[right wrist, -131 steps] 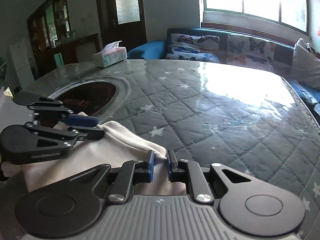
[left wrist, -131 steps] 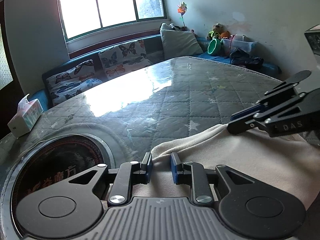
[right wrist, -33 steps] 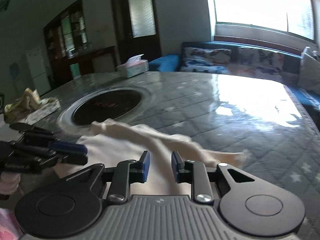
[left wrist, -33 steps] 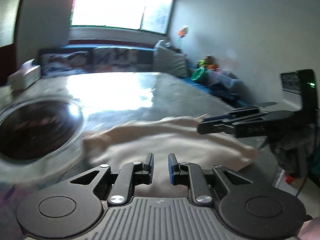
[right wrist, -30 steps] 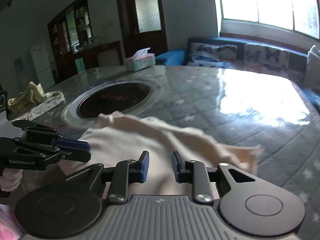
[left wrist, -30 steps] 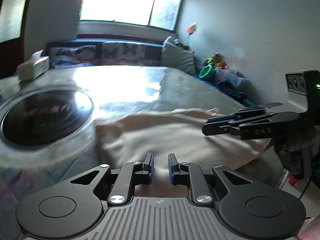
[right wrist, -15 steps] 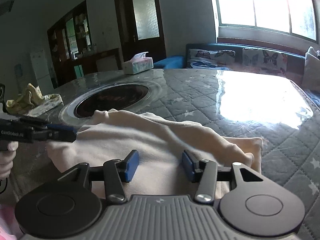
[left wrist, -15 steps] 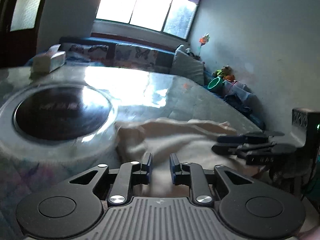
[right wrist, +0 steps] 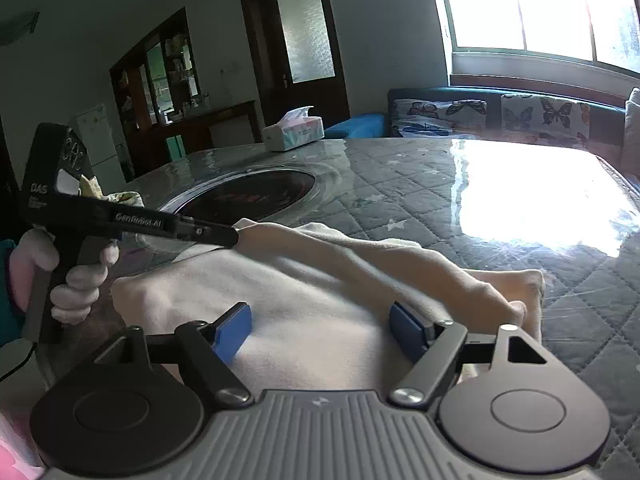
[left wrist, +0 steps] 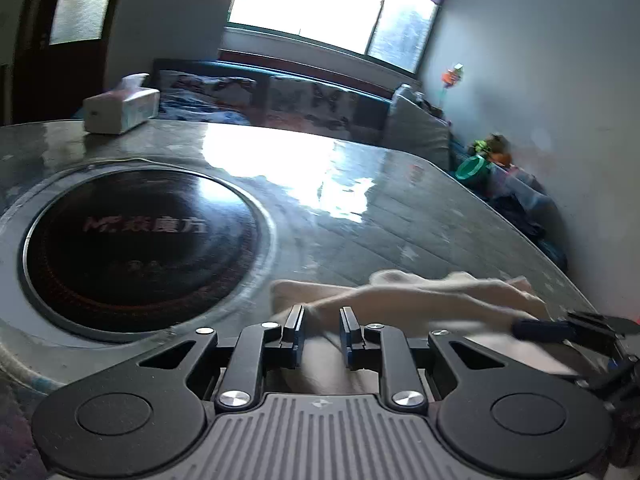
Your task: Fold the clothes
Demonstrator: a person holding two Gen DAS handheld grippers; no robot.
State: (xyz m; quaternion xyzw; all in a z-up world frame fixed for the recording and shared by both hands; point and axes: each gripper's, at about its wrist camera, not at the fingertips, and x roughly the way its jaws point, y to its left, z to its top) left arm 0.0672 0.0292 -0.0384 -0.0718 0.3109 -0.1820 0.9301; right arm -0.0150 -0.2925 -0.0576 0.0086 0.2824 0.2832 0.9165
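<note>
A cream garment (right wrist: 304, 304) lies folded over on the near edge of the quilted table (right wrist: 460, 196), with a rolled ridge across its top. My right gripper (right wrist: 322, 330) is wide open above it, holding nothing. My left gripper (left wrist: 320, 330) has its jaws close together with cream cloth (left wrist: 404, 292) between them. In the right wrist view the left gripper (right wrist: 230, 237) comes in from the left, held by a gloved hand (right wrist: 80, 276), its tip shut on the garment's left edge. The right gripper (left wrist: 520, 325) shows at the right edge of the left wrist view.
A round black inset plate (left wrist: 136, 236) sits in the table left of the garment, also in the right wrist view (right wrist: 256, 196). A tissue box (right wrist: 294, 132) stands at the far table edge. A sofa with butterfly cushions (right wrist: 520, 116) runs under the window. A yellow cloth (right wrist: 120, 196) lies at far left.
Both grippers carried the garment's edge over and back toward the near table edge. My right gripper has opened wide and let go. The left gripper stays shut on the cloth.
</note>
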